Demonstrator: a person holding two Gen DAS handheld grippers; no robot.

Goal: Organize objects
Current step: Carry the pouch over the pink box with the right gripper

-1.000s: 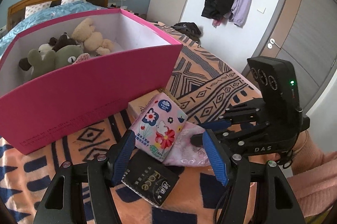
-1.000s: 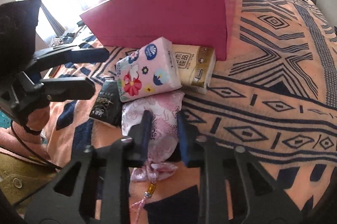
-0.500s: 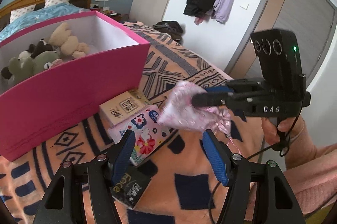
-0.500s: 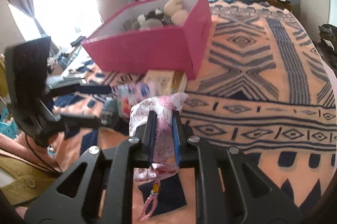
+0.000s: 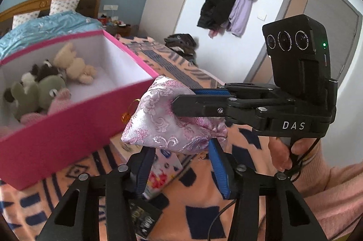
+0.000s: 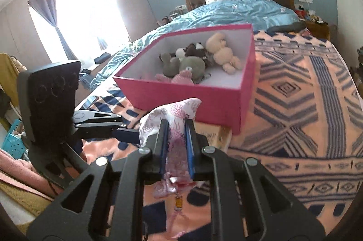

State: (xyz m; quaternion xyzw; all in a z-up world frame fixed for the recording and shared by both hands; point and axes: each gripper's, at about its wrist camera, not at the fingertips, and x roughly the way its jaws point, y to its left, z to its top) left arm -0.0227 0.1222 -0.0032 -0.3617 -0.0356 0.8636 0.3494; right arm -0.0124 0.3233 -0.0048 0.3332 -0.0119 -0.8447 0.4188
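My right gripper is shut on a pink brocade pouch and holds it in the air in front of the pink box. In the left wrist view it reaches in from the right, with the pouch hanging near the box wall. Plush toys fill the box's left side. My left gripper sits below the pouch with its jaws closing. A floral tissue pack on the blanket shows between them, not visibly pressed. A black pack lies nearer.
A tan tissue pack lies against the box's near wall. A patterned orange blanket covers the bed, with a blue duvet behind. A hand in a pink sleeve holds the right gripper. Coats hang by the door.
The right gripper shut on the pouch and lifted it off the blanket to about the height of the box's rim. The left gripper's jaws have narrowed and it has risen slightly.
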